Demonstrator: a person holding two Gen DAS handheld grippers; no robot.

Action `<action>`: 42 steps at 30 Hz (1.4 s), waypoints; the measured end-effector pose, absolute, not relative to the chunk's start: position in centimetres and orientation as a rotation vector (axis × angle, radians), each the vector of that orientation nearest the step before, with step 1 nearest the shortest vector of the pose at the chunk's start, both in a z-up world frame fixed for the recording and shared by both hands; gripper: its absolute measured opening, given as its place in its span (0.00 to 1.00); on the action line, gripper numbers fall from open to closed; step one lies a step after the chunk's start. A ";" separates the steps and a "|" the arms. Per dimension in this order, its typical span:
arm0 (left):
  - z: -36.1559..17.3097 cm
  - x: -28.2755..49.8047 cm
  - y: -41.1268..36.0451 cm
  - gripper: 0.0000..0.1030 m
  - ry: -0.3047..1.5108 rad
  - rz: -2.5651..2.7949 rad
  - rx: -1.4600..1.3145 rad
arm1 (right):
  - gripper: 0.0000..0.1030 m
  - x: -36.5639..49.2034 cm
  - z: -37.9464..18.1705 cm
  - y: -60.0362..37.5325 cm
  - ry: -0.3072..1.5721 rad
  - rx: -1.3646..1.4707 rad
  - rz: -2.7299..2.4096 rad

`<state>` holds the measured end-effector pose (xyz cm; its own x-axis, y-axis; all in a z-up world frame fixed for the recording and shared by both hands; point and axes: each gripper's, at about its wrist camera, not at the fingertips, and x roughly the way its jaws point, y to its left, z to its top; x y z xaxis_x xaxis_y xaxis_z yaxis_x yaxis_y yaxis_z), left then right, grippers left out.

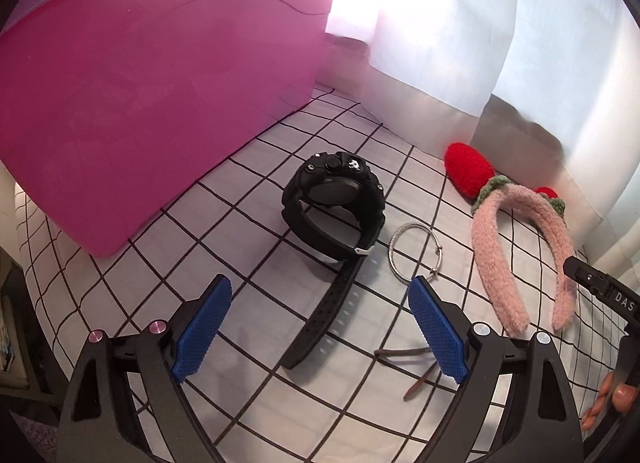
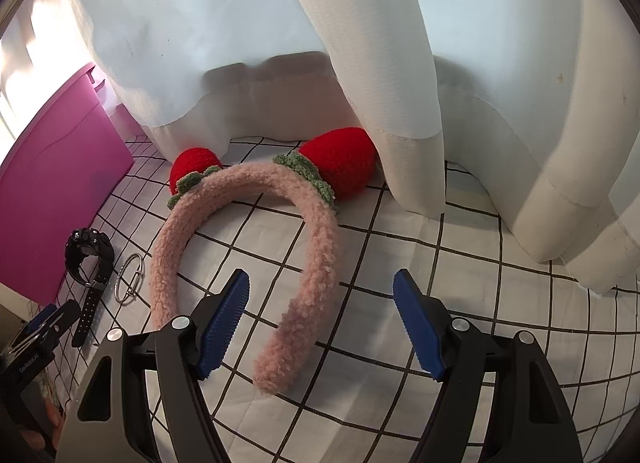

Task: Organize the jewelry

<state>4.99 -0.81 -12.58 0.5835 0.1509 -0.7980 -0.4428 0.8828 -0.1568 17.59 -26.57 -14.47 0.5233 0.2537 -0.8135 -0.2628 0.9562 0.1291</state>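
A black wristwatch (image 1: 334,203) lies on the checked cloth, its strap trailing toward my open, empty left gripper (image 1: 320,291). A silver bangle (image 1: 414,249) lies just right of it. A brown hair clip (image 1: 412,363) lies by my right pad. A pink fuzzy headband (image 2: 256,239) with two red strawberries lies ahead of my open, empty right gripper (image 2: 322,283); one headband end reaches between its fingers. The watch (image 2: 89,253) and bangle (image 2: 130,279) show at the left of the right wrist view. The headband also shows in the left wrist view (image 1: 520,247).
A large pink storage box (image 1: 152,103) stands at the left, also in the right wrist view (image 2: 52,191). White curtains (image 2: 360,63) hang down onto the cloth along the back. The checked cloth (image 2: 480,303) covers the surface. The other gripper shows at each view's edge.
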 end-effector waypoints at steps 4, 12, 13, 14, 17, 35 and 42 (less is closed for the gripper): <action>-12.6 4.7 -2.8 0.86 0.883 0.321 -0.326 | 0.69 17.7 -14.6 -26.5 0.970 -0.017 0.318; -12.9 5.0 -5.3 0.86 0.885 0.275 -0.271 | 0.69 17.9 -14.8 -26.3 0.972 -0.024 0.349; -12.9 5.0 -5.5 0.86 0.884 0.270 -0.266 | 0.69 17.9 -14.9 -26.4 0.972 -0.022 0.352; -12.9 5.0 -5.7 0.86 0.886 0.268 -0.264 | 0.69 17.9 -14.9 -26.4 0.973 -0.020 0.353; -13.3 5.1 -6.2 0.86 0.896 0.271 -0.269 | 0.69 18.0 -15.1 -26.6 0.977 -0.010 0.355; -14.9 6.0 -9.8 0.86 0.958 0.239 -0.206 | 0.69 18.4 -15.9 -26.4 0.992 -0.047 0.356; -14.9 6.1 -9.9 0.86 0.957 0.240 -0.210 | 0.69 18.9 -16.2 -26.0 0.995 -0.066 0.354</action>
<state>6.15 -9.94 -14.92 0.5530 0.1091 -0.8260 -0.2938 0.9533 -0.0707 18.90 -25.98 -16.24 0.4924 0.2616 -0.8301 -0.3216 0.9409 0.1058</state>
